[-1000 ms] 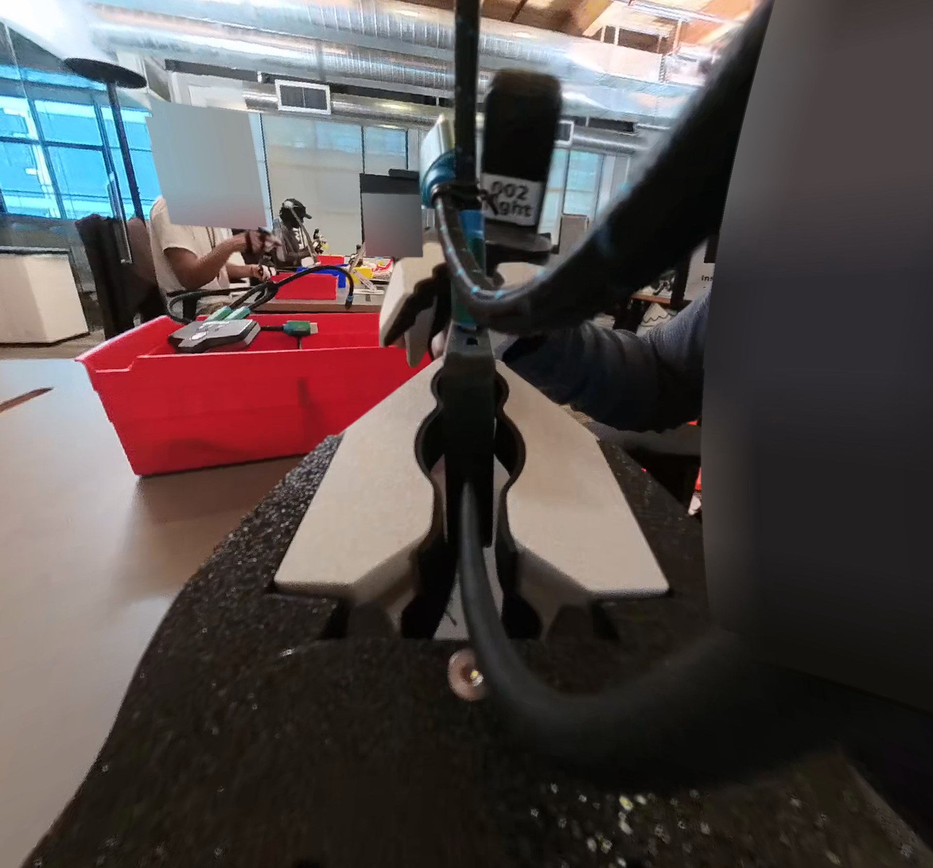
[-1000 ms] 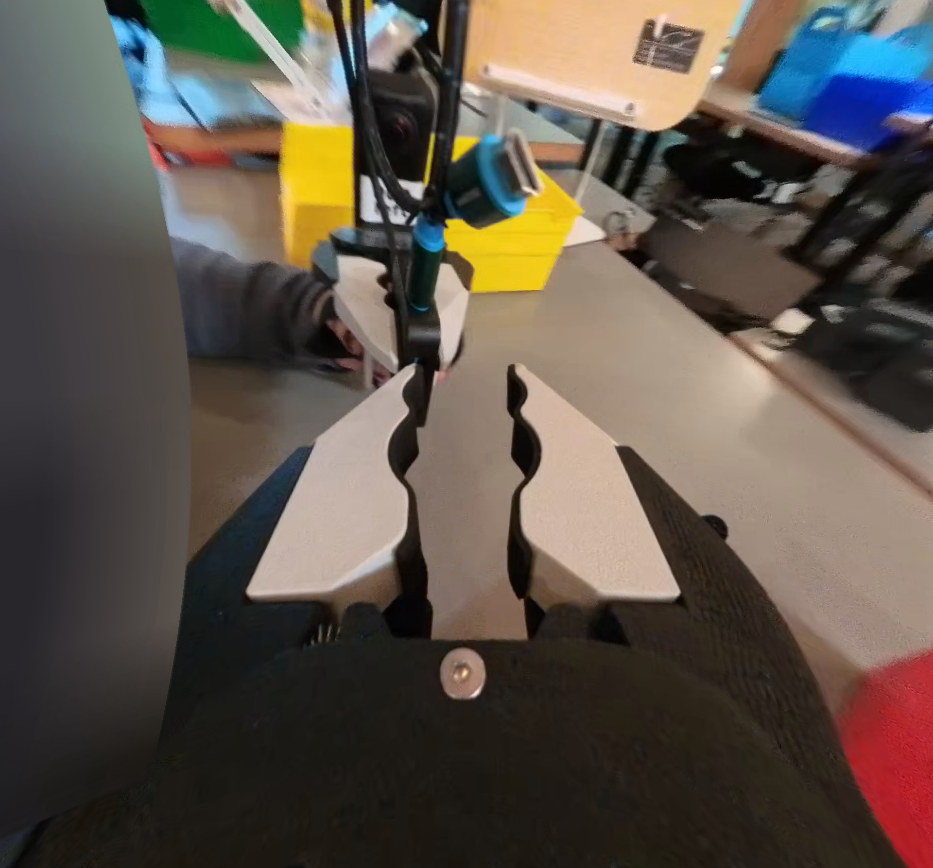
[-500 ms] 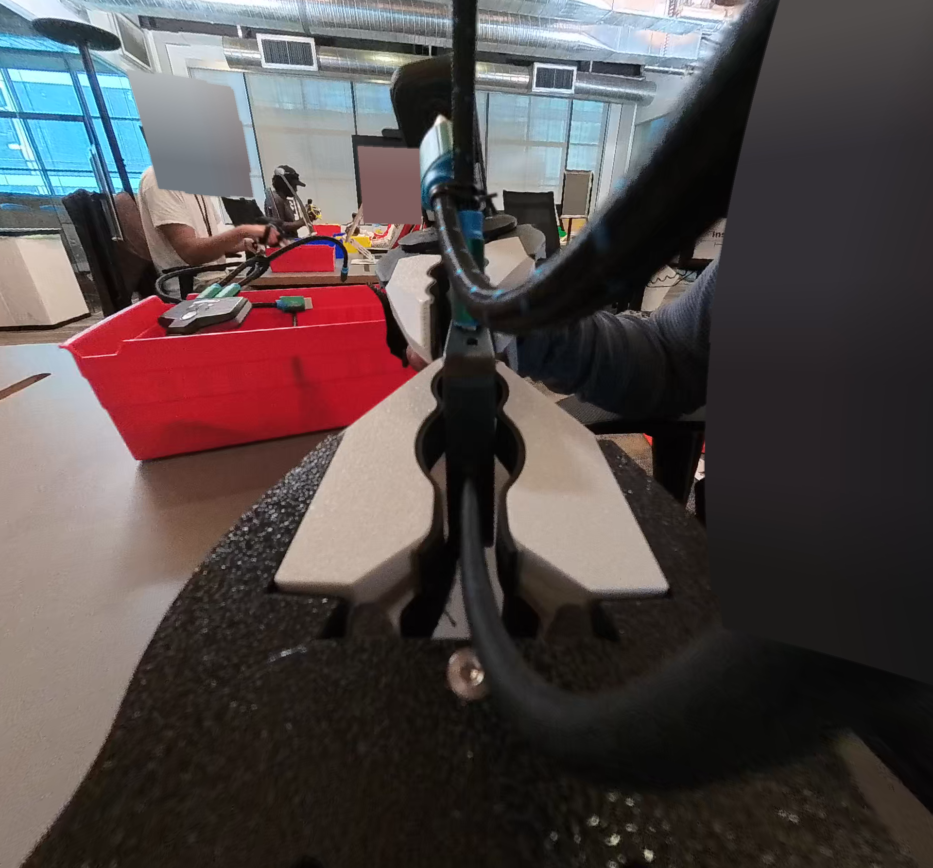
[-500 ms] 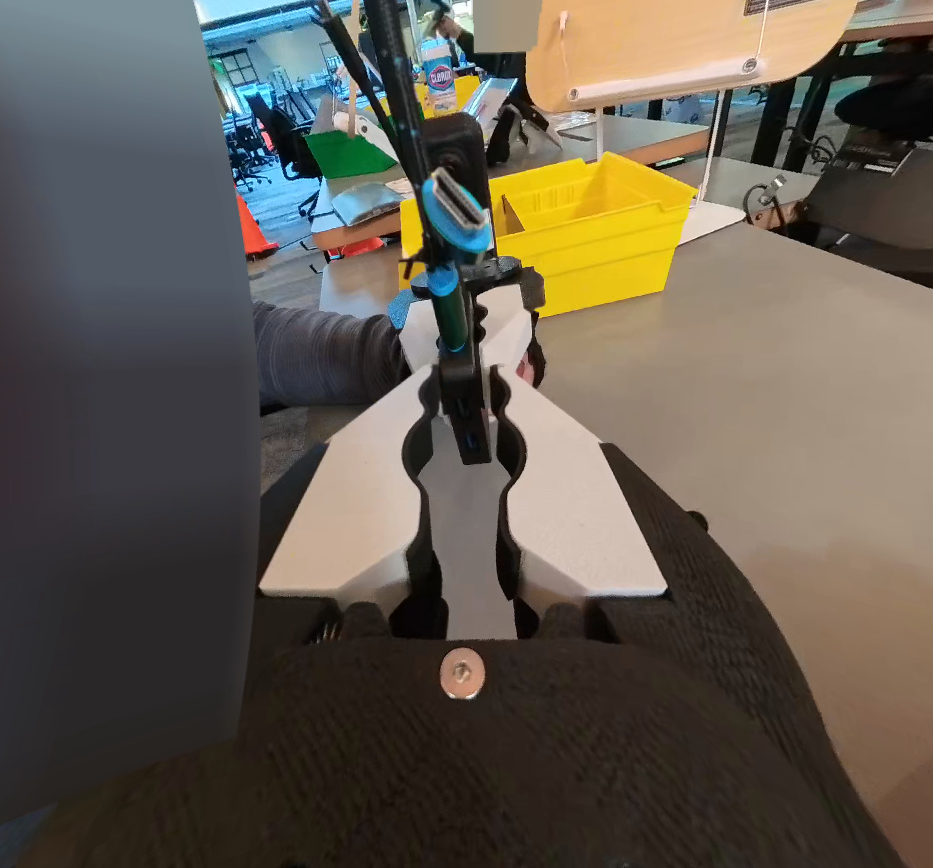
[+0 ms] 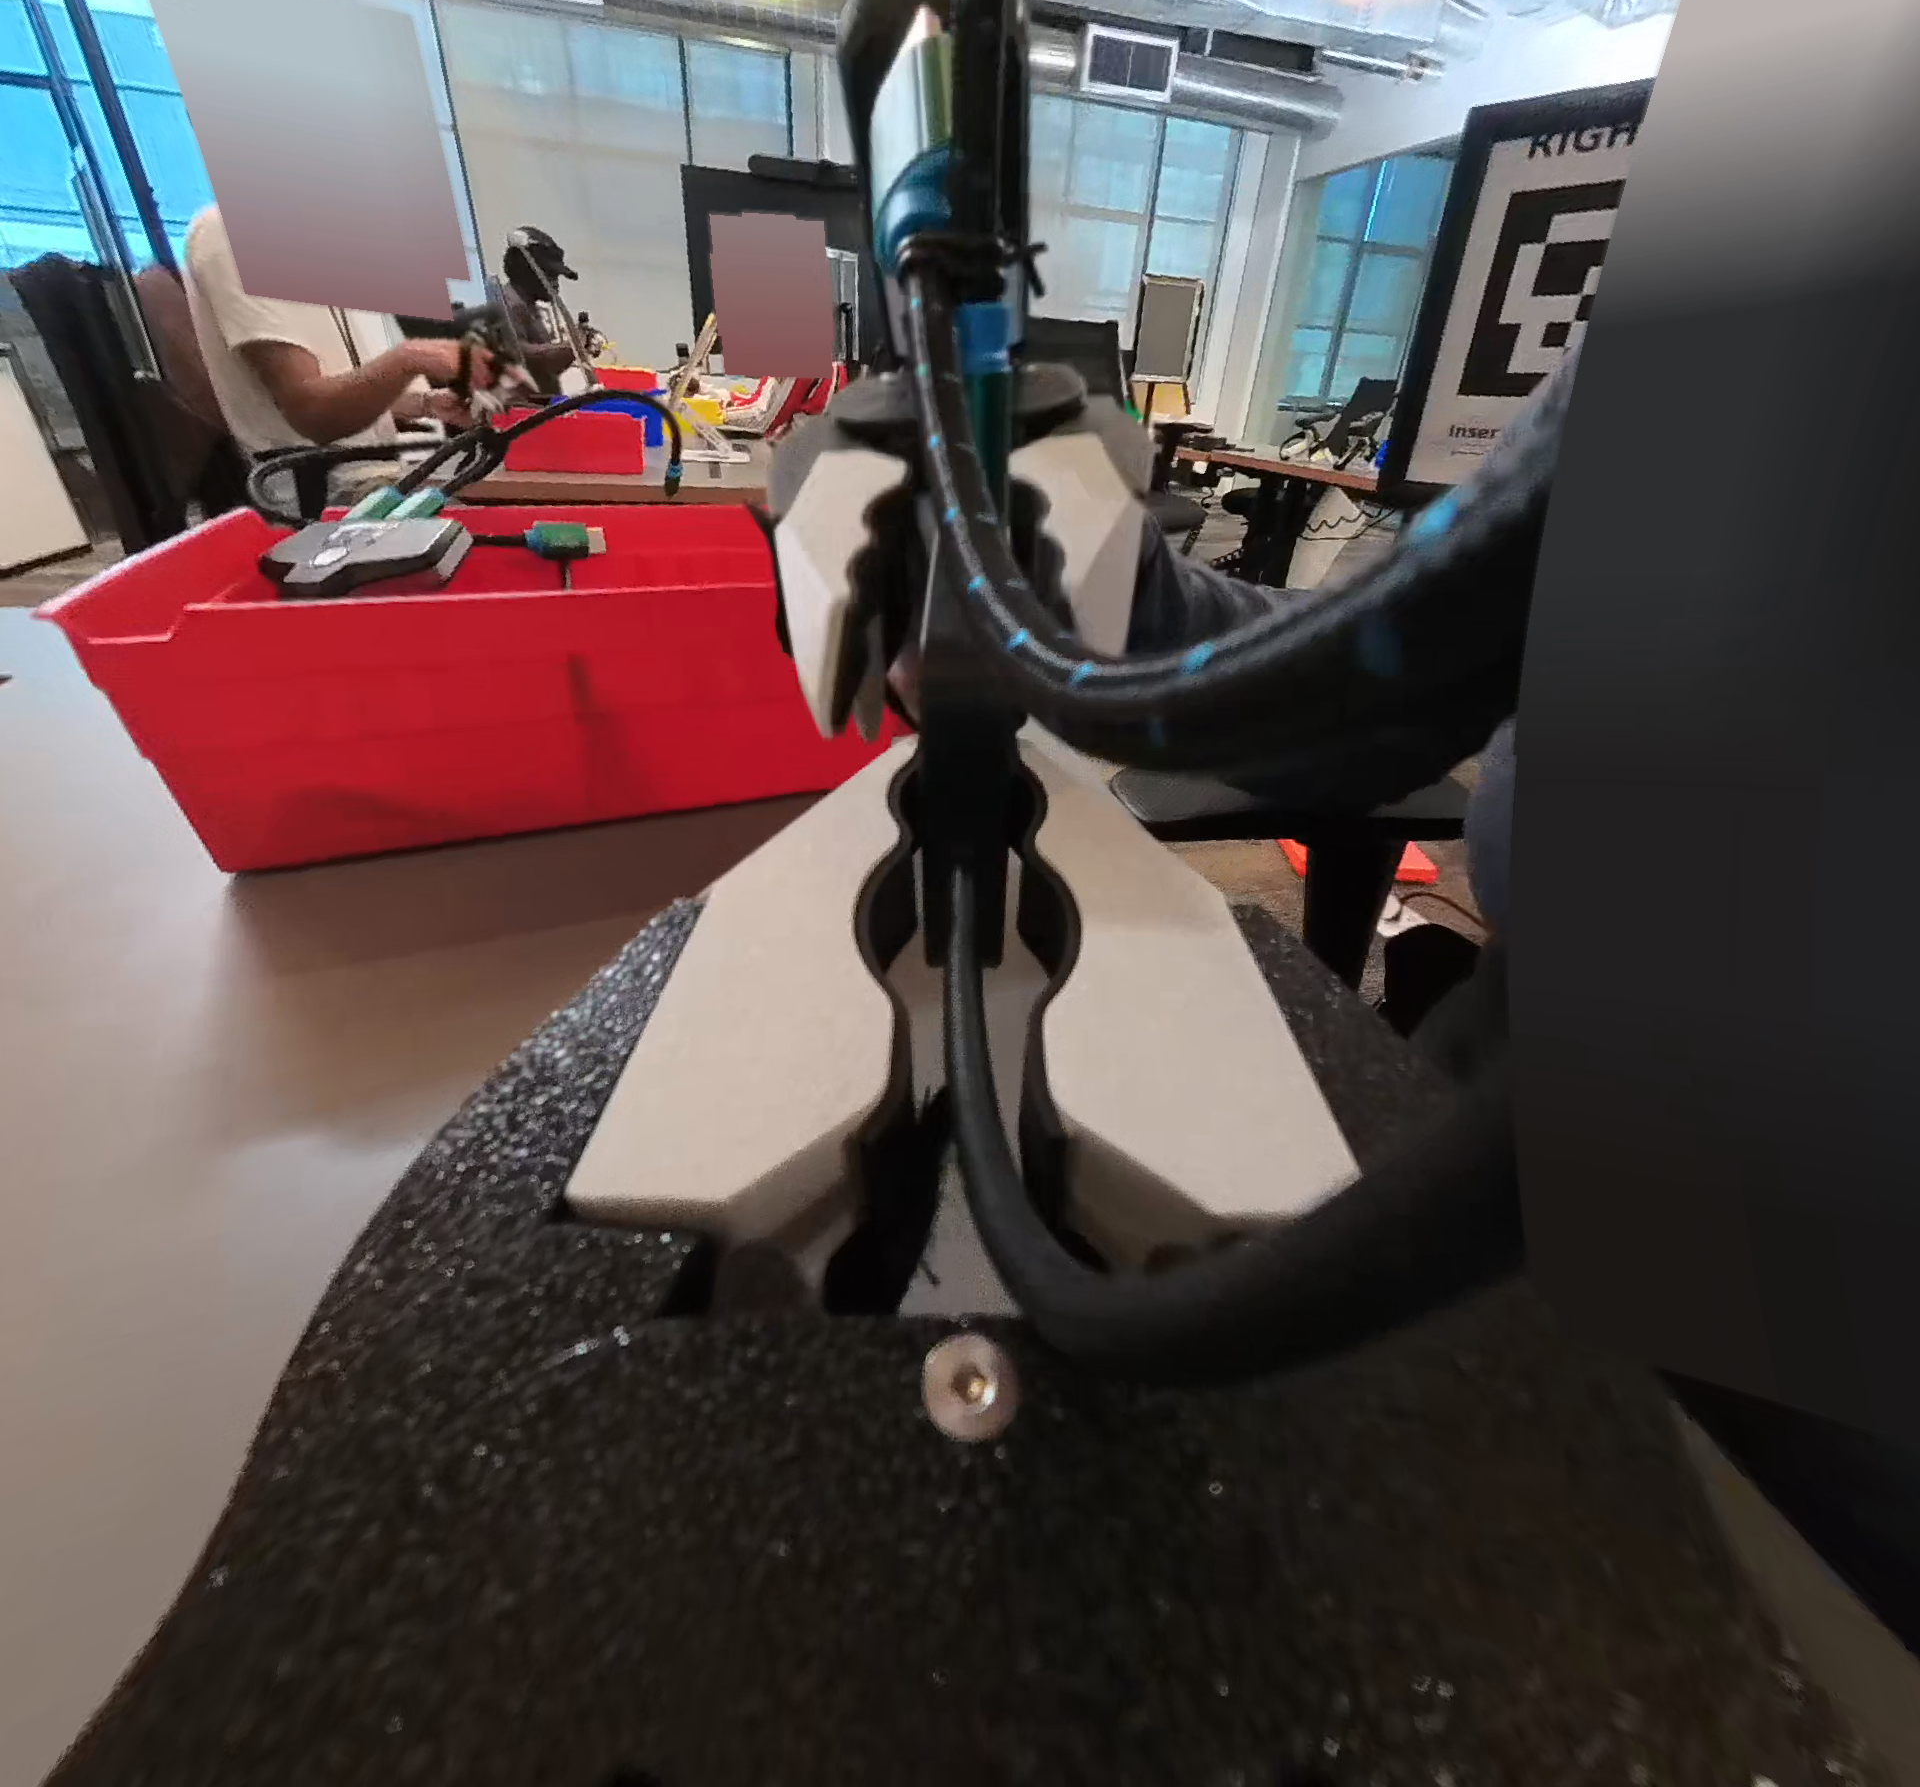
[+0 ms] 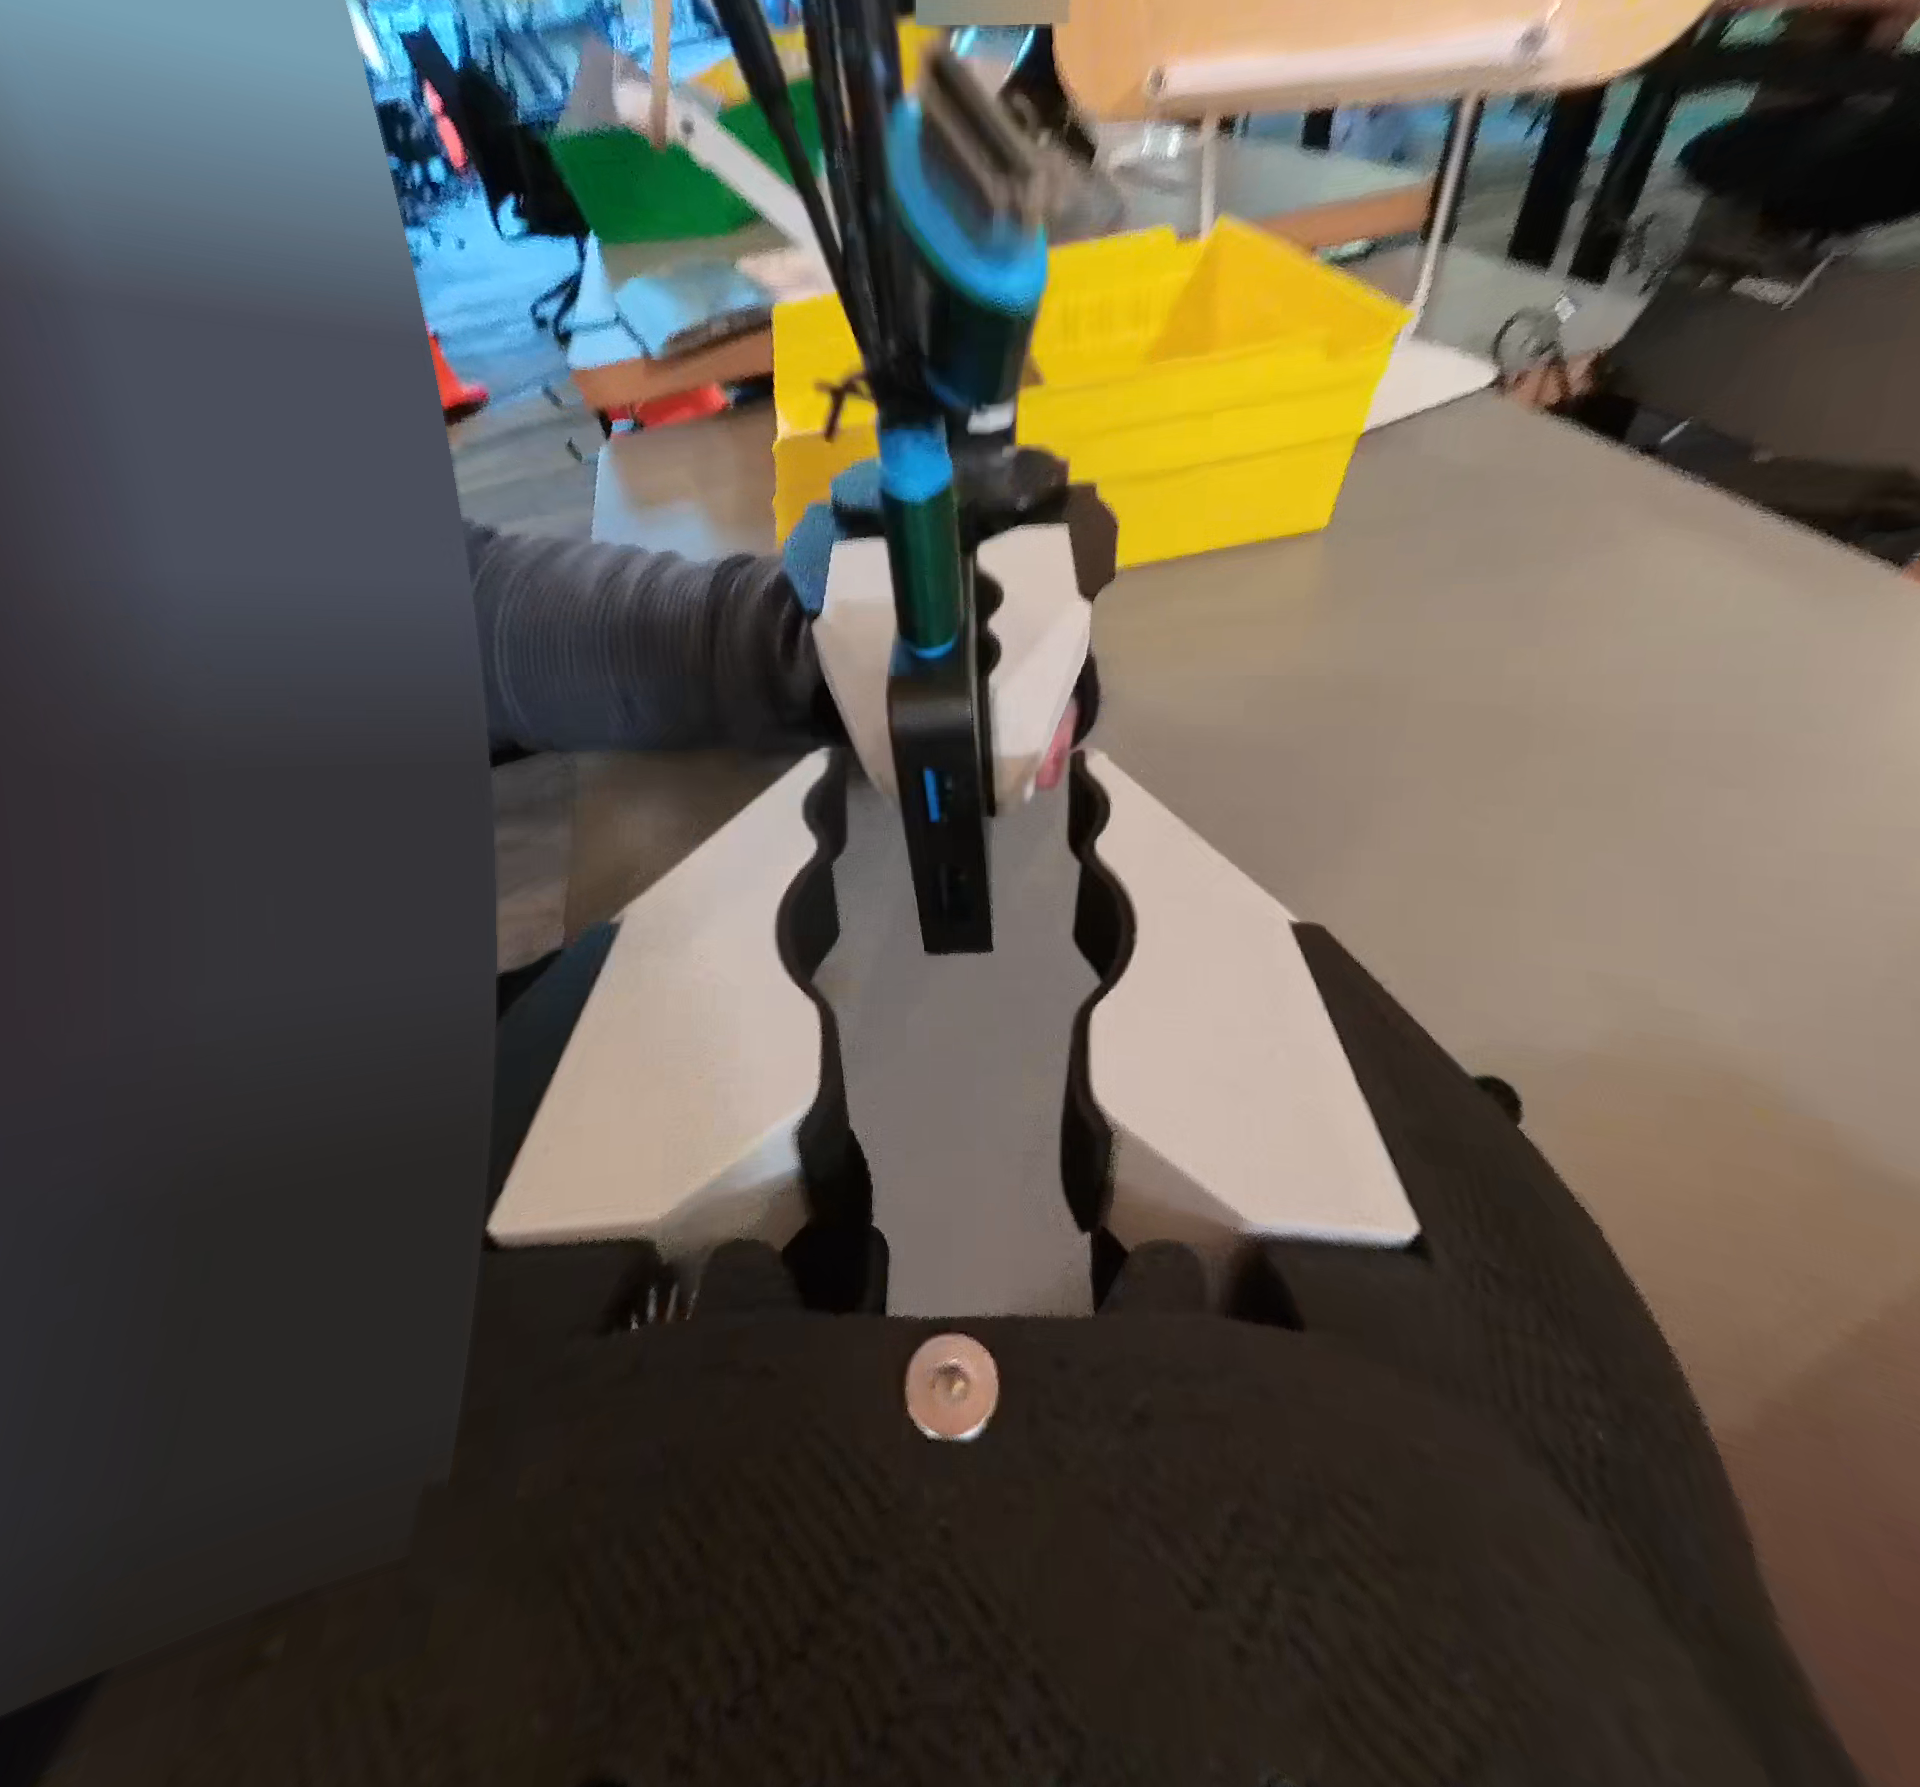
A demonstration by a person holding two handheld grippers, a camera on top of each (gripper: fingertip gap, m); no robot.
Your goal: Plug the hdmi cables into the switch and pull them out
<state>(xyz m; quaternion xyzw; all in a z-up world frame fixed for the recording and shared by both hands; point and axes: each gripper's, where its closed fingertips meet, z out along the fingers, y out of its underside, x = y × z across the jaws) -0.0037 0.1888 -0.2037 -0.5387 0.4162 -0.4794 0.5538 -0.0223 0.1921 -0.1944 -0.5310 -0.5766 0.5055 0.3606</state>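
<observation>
My left gripper (image 5: 961, 854) was clamped on the black switch (image 6: 943, 823), held edge-up above the table (image 6: 1558, 802). My right gripper (image 6: 948, 916) stood open around its lower end. One blue-collared plug (image 6: 966, 179) dangled free. I judged squaring plug to port essential.

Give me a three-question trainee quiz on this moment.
1. True or false: the right gripper is shut on the switch.
2. Which gripper holds the switch? A: left gripper. B: right gripper. C: neither.
3. Fill in: the bin in the right wrist view is ____.
Key: 1 false, its jaws stand open; 2 A; 3 yellow.
</observation>
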